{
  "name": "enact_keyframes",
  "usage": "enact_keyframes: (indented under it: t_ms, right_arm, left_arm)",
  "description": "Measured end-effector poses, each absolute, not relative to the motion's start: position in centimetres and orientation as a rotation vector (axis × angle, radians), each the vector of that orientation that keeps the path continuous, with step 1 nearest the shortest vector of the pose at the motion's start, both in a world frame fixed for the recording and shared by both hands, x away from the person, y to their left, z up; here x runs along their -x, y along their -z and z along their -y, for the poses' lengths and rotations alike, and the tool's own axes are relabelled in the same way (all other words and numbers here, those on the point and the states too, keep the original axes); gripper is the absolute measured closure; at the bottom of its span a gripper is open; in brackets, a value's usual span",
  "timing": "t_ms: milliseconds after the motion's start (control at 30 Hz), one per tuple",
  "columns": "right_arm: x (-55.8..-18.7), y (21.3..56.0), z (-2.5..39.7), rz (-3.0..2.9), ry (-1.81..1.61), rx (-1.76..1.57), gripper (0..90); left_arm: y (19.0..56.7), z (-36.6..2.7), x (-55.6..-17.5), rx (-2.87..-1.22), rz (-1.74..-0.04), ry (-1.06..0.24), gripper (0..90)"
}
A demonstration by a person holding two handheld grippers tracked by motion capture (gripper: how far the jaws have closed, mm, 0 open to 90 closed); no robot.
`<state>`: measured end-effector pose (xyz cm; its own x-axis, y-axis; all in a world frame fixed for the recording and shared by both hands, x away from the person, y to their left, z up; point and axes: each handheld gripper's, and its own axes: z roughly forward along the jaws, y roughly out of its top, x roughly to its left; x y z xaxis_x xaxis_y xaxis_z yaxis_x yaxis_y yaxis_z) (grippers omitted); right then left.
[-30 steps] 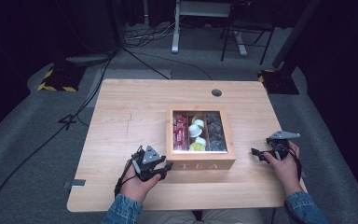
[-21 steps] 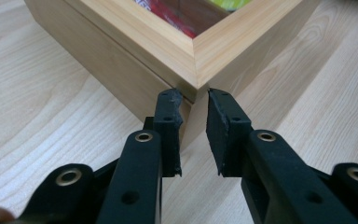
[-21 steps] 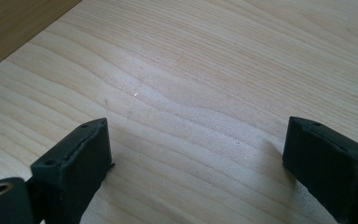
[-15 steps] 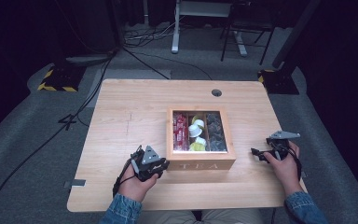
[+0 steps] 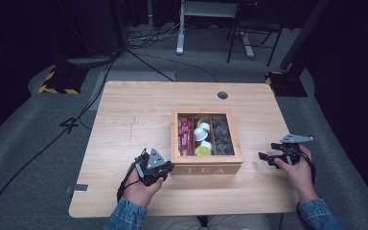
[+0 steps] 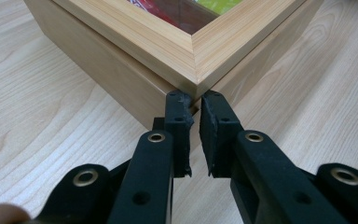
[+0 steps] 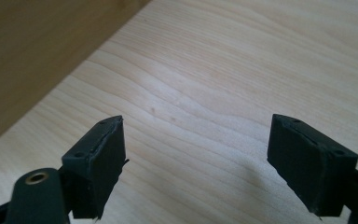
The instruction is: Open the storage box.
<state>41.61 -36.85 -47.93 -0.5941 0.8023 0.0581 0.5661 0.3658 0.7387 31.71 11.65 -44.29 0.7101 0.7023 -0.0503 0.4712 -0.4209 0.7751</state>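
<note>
A wooden tea box [image 5: 207, 168] with a glass-panelled lid stands at mid-table, holding red packets, yellow and white cups and dark bags. My left gripper [image 5: 166, 166] is at the box's front left corner. In the left gripper view its jaws [image 6: 194, 100] are almost together, with nothing between them, and their tips touch the corner just under the lid [image 6: 135, 42]. My right gripper [image 5: 264, 157] rests low over the table to the right of the box. Its jaws [image 7: 196, 135] are wide apart over bare wood, and the box's side wall [image 7: 37, 46] rises at the left.
The wooden table [image 5: 139, 120] has a round cable hole [image 5: 223, 95] at the back right. Bare tabletop lies to the left of and behind the box. Cables, a chair and a desk leg stand on the grey floor beyond.
</note>
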Motion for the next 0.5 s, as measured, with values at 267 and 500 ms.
enact_keyframes:
  t_ms: [267, 500]
  right_arm:
    - [-39.3, 44.0, 34.8, -2.373, -1.159, -1.032, 17.0]
    - [-37.4, 42.0, 31.1, -2.486, -1.273, -0.846, 15.5]
  left_arm:
    - [43.8, -11.7, -31.8, -2.065, -0.889, -0.354, 80.3]
    - [43.6, -11.7, -31.9, -2.063, -0.890, -0.361, 79.0]
